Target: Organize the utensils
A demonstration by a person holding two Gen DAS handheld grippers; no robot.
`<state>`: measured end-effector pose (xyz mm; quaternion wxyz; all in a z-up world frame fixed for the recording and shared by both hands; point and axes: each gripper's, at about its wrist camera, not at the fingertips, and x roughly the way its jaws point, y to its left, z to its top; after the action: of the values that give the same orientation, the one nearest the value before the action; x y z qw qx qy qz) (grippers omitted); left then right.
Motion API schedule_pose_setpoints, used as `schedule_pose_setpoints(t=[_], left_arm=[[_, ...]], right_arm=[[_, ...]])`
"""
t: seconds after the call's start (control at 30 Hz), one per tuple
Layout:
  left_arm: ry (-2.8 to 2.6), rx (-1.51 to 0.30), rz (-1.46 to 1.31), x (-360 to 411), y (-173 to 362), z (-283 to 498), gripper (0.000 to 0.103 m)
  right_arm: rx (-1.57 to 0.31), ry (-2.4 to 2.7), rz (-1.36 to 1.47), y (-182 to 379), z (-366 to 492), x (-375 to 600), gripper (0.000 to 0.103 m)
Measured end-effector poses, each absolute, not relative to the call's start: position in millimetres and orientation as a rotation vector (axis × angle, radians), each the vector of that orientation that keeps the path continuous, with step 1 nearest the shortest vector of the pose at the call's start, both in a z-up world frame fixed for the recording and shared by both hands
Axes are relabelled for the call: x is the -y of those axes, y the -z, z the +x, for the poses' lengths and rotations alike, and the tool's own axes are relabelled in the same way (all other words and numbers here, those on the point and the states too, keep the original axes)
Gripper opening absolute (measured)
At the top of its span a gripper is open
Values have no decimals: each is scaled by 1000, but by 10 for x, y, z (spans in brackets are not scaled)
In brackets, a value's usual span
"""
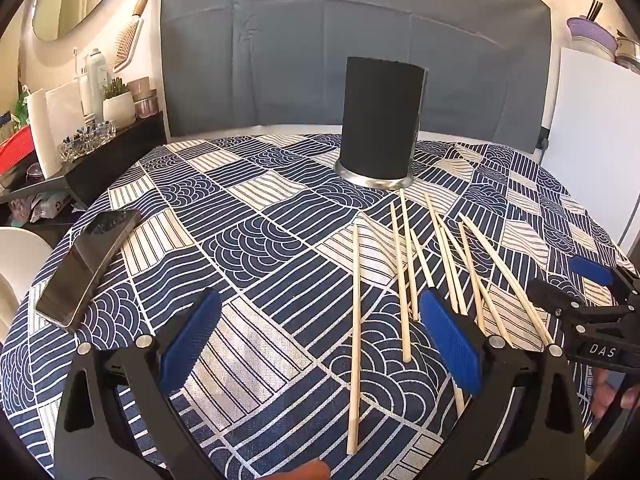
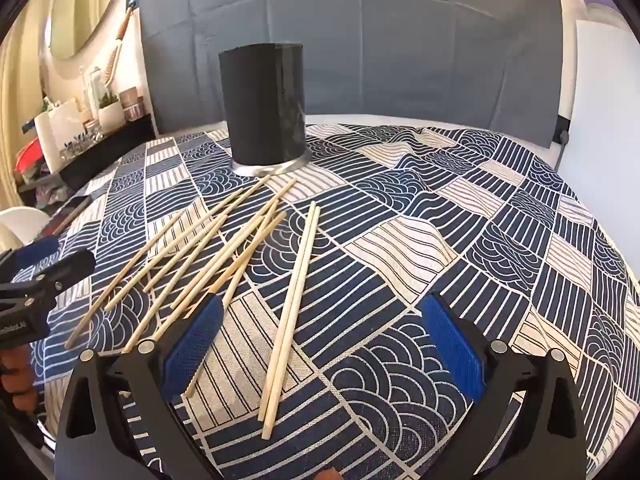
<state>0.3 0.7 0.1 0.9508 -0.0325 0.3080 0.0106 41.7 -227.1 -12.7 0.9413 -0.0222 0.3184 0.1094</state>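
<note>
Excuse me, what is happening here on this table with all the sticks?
A person holds one pair of tongs in each hand. Both the left tongs and the right tongs are open and hold nothing. Wooden chopsticks lie scattered on the patterned tablecloth. A black holder stands upright behind them; no chopstick shows above its rim.

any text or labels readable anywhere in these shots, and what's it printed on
"DAS": white letters on the black body of the right gripper, seen from the left wrist view.
White lettering on the body of the left gripper, at the right wrist view's left edge: cut off and too blurred to read.
Shelf bottles: labels too small to read.
</note>
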Motion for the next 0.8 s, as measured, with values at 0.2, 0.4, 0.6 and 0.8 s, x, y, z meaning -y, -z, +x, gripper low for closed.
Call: schedule_pose_setpoints(t=[0.2, 0.4, 0.6, 0.8], left_arm=[[-14, -625, -42, -14, -73, 19, 97], [-8, -608, -28, 27, -93, -16, 97], [-10, -598, 1, 76, -115, -17, 97], [-19, -601, 1, 81, -93, -20, 97]], right_arm=[[-649, -210, -45, 152, 447, 2292, 95], [-644, -213, -47, 135, 419, 2258, 95], [-645, -219, -49, 122, 413, 2262, 95], [-645, -225, -50, 127, 408, 2262, 95]])
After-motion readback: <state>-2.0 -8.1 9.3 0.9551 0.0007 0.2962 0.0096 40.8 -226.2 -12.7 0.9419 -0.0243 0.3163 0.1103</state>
